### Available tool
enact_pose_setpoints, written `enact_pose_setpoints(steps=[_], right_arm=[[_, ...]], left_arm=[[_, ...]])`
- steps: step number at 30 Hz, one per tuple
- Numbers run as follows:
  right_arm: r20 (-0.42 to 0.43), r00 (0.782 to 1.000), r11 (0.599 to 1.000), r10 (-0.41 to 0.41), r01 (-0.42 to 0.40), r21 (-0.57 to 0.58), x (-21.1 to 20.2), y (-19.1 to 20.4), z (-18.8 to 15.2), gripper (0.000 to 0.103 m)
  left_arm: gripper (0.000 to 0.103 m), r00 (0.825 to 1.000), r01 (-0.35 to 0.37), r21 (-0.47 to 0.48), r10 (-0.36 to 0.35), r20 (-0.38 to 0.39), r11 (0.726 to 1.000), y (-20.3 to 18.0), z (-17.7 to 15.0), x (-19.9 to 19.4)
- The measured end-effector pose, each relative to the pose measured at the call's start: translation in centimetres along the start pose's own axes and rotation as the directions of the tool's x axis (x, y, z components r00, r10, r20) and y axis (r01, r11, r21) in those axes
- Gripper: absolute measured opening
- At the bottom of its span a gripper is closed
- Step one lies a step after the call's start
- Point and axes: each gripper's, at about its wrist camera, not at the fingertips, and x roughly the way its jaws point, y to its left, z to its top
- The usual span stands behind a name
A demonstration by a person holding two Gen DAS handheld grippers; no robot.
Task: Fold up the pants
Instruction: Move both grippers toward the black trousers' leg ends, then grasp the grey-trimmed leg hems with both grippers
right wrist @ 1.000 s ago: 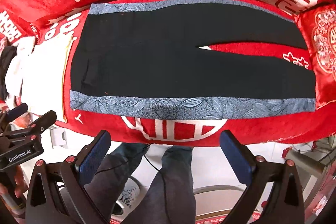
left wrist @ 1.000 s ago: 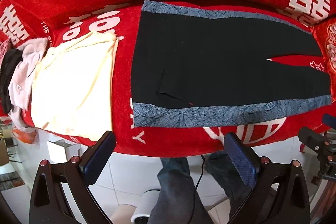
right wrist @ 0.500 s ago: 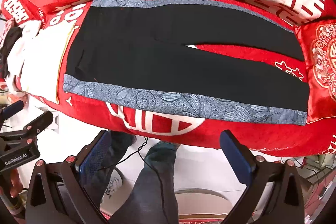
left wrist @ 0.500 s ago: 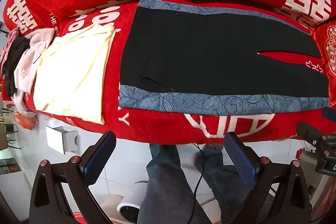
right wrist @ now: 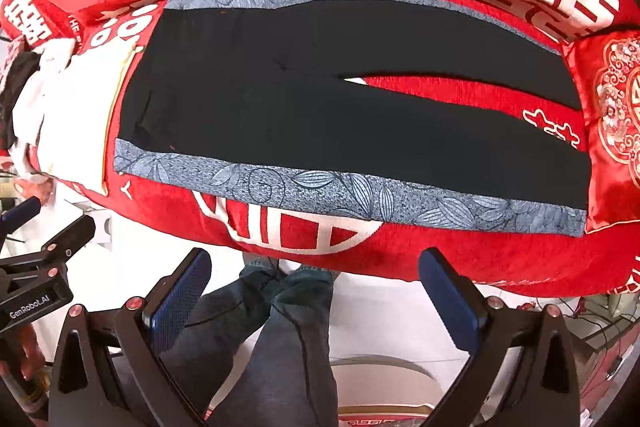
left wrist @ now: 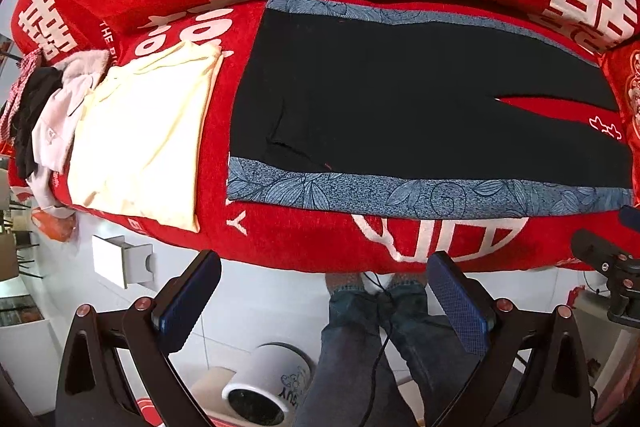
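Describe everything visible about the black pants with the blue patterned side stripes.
The black pants with blue leaf-patterned side stripes lie flat and unfolded on the red sofa cover with white characters, waist to the left, legs to the right. The legs part in a narrow gap showing red. The fabric looks soft, with slight creases near the waist. The hems reach a red embroidered cushion. Neither gripper touches them.

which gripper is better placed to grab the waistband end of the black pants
Left, probably. The left hand-held gripper, open, faces the pants' waistband; the right hand-held gripper, also open, sits nearer the legs.
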Motion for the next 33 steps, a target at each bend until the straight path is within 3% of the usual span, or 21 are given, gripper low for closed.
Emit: enact_pose_setpoints(steps=[12,20,25,33], right_arm=[[-0.051,0.998,0.997,-0.022,0.025,0.07,2.6,1.2,-0.2,0.103],[-0.076,0.996,0.994,-0.036,0.043,0.096,3.9,3.1,-1.0,0.103],[-0.082,0.996,0.991,-0.036,0.046,0.126,4.2,3.9,-1.7,0.103],[-0.07,0.998,0.986,-0.002,0.013,0.166,4.9,4.2,-2.5,0.103]], left_arm=[[0.103,0.998,0.043,0.023,-0.042,-0.037,0.999,1.8,0.2,3.3],[0.103,0.999,0.01,0.083,-0.006,-0.054,0.996,2.9,0.1,5.2],[0.103,0.995,0.064,0.084,-0.057,-0.083,0.994,3.8,0.1,6.0],[0.103,0.995,0.077,0.098,-0.071,-0.063,0.992,3.8,0.1,7.4]])
